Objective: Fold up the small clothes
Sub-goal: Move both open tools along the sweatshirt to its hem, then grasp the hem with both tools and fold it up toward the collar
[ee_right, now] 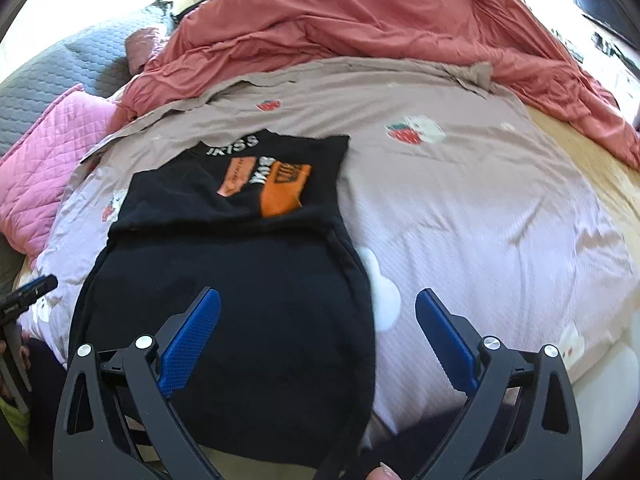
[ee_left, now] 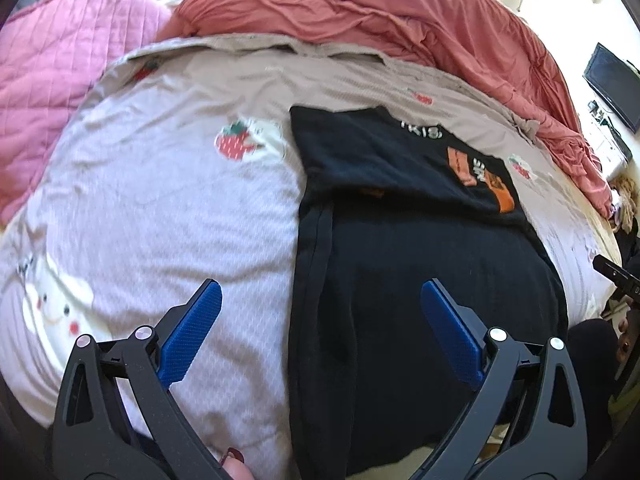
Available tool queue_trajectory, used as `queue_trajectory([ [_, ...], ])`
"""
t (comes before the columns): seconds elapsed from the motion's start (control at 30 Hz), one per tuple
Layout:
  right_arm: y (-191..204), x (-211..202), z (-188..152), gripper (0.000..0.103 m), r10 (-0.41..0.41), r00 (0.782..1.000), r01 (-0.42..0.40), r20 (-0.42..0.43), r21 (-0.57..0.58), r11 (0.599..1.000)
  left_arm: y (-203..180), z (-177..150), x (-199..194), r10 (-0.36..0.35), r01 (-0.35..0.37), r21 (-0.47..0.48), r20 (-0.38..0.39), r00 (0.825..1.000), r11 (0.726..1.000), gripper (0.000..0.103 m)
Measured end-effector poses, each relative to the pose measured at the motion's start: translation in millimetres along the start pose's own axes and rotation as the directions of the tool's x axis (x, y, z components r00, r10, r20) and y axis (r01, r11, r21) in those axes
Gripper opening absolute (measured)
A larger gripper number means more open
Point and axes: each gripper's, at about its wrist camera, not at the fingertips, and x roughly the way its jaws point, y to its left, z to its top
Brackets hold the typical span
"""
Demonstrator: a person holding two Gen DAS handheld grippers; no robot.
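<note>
Black shirt (ee_right: 240, 280) flat on bed sheet (ee_right: 480, 220), sides tucked in, ready for next fold. My left tool (ee_left: 320, 320) and right tool (ee_right: 318, 324) gape apart, empty, poised over hem at 6 o'clock.

One black garment (ee_left: 420, 264), one strawberry-print sheet (ee_left: 160, 200), one red duvet (ee_left: 380, 12), one pink quilted pillow (ee_left: 60, 72), two grippers.

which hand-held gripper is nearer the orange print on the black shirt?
Roughly equal; neither clearly nearer. The left hand-held gripper hangs open over the black shirt's left edge, the right hand-held gripper over its right edge, both well short of the orange print.
</note>
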Motion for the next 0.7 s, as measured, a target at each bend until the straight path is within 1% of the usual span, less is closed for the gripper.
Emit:
queue_trajectory([
  [0.17,-10,-3,-12,0.097,0.009,0.999,-0.007,-0.047,0.031,0.999,3,-16,1,0.014,-0.015,-0.014,-0.058,0.998,1.000,0.093],
  [0.3,-11,-1,-24,0.097,0.016,0.994,-0.013,-0.109,0.031,0.999,4,-29,2,0.013,-0.015,-0.016,-0.107,0.994,1.000,0.093],
  [0.4,-11,6,-36,0.097,0.026,0.984,-0.019,-0.174,0.041,0.999,4,-39,6,0.006,-0.009,-0.022,-0.144,0.990,1.000,0.093],
  [0.5,-10,15,-43,0.097,0.010,0.973,-0.001,-0.229,0.039,0.999,3,-44,7,0.007,-0.010,-0.014,-0.165,0.986,1.000,0.093],
  [0.6,-12,20,-45,0.096,-0.002,0.967,0.012,-0.255,0.038,0.999,-1,-47,7,0.005,-0.005,0.000,-0.178,0.984,1.000,0.093],
  [0.63,-12,21,-46,0.095,-0.004,0.965,0.014,-0.264,0.035,0.999,-2,-49,9,0.004,-0.003,0.006,-0.187,0.982,1.000,0.093],
  [0.67,-12,25,-47,0.089,-0.008,0.960,0.017,-0.280,0.032,0.999,-4,-51,10,0.005,-0.003,0.011,-0.197,0.980,1.000,0.093],
  [0.7,-11,29,-49,0.088,-0.008,0.954,0.017,-0.300,0.027,0.999,-4,-52,12,0.005,-0.002,0.015,-0.206,0.978,1.000,0.093],
])
